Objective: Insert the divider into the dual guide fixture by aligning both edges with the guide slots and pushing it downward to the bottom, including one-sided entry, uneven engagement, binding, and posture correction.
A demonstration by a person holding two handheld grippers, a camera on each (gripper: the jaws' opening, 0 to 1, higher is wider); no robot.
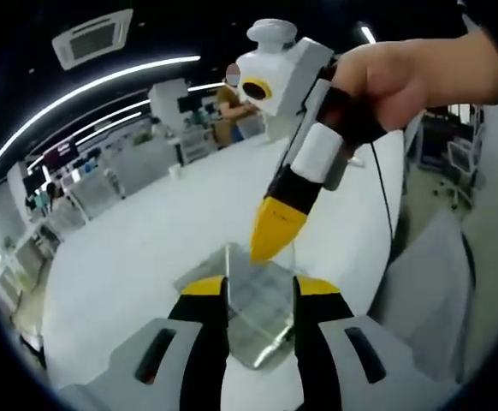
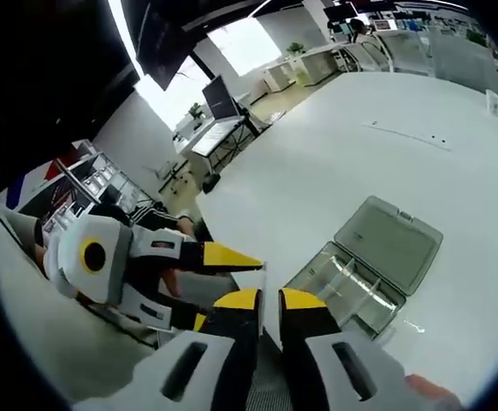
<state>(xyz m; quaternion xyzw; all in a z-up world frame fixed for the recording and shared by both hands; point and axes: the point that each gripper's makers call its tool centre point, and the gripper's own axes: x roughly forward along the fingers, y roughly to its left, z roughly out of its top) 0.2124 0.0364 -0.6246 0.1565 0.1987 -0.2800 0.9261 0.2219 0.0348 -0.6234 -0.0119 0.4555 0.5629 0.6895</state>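
Your left gripper (image 1: 259,295) has its jaws nearly closed around what looks like a thin clear divider (image 1: 253,295), though the sheet is hard to make out. Your right gripper (image 2: 270,300) shows only a narrow gap, and I cannot tell whether it holds anything. The fixture (image 2: 347,287), a clear box with its lid laid open, sits on the white table (image 2: 334,145). If you lower the divider tilted, one edge will likely enter first and bind.
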